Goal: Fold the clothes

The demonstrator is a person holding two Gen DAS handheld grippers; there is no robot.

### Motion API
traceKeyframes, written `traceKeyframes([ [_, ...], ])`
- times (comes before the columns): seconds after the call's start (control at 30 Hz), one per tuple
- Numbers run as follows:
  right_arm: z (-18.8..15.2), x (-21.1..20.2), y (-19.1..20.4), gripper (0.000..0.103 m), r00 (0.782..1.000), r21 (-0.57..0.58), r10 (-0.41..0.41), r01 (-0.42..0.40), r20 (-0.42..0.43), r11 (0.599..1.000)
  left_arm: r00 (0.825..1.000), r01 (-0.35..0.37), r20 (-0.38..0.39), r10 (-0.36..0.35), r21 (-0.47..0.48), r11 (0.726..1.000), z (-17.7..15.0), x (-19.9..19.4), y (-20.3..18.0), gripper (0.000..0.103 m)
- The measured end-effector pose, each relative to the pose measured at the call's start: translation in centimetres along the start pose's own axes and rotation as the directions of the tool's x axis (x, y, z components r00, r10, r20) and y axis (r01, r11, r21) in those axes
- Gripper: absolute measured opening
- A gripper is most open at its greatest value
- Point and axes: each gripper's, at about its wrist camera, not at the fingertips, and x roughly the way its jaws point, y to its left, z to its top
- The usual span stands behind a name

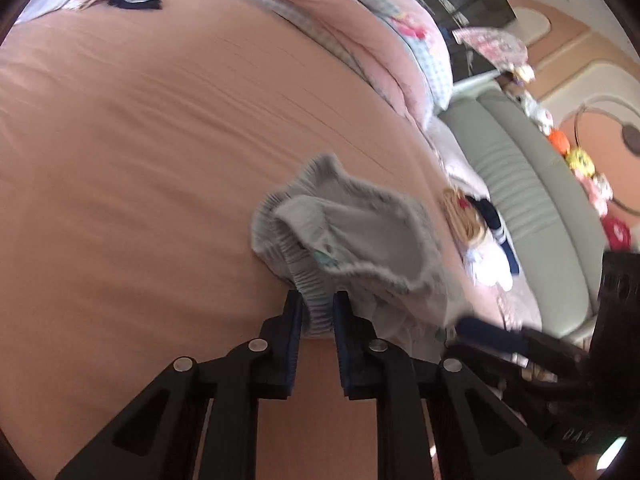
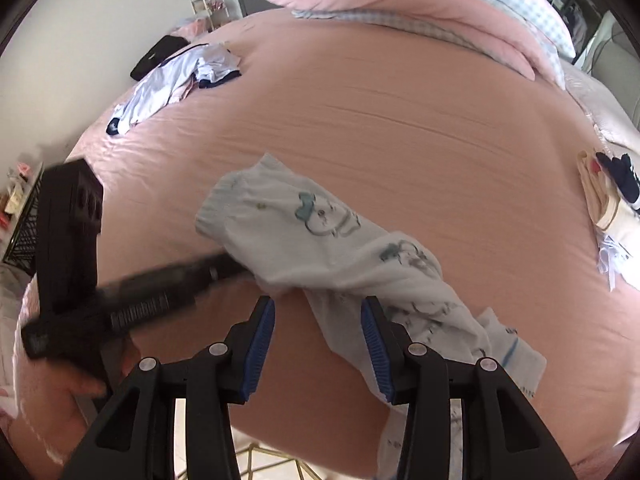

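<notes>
A small pair of white printed pants (image 2: 340,240) hangs above the pink bed sheet (image 2: 400,120). My left gripper (image 1: 318,300) is shut on their gathered elastic waistband (image 1: 312,280) and holds them up; it shows blurred in the right wrist view (image 2: 224,268). My right gripper (image 2: 318,308) is open, with the pants' cloth hanging between and across its fingers, the right finger (image 2: 374,340) against the fabric. In the left wrist view the right gripper (image 1: 500,336) sits low right, blurred.
A folded pink and checked quilt (image 2: 440,8) lies at the bed's far side. A pile of white and navy clothes (image 2: 176,76) lies far left, another small pile (image 2: 612,192) at the right edge. A grey padded headboard (image 1: 520,184) with toys lies beyond.
</notes>
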Motion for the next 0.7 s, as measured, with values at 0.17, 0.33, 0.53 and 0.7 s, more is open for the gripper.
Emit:
traceKeyframes([
  [0.17, 1.6, 0.3, 0.6, 0.045, 0.999, 0.022, 0.029, -0.03, 0.019, 0.999, 1.0, 0.014, -0.018, -0.014, 0.007, 1.0, -0.5, -0.4, -0.1, 0.012],
  [0.33, 4.2, 0.8, 1.4, 0.057, 0.998, 0.007, 0.027, -0.027, 0.053, 1.0, 0.999, 0.029, -0.028, -0.03, -0.036, 0.999, -0.7, -0.1, 0.1, 0.012],
  [0.53, 6.2, 5.1, 5.7, 0.063, 0.97, -0.192, -0.242, 0.235, -0.013, 0.953, 0.999, 0.011, -0.041, -0.012, -0.011, 1.0, -1.2, -0.7, 0.1, 0.012],
  [0.7, 2.9, 4.8, 0.3, 0.056, 0.96, -0.049, -0.269, 0.266, -0.081, 0.963, 0.998, 0.024, -0.05, -0.026, -0.044, 0.999, -1.4, -0.9, 0.7, 0.012],
])
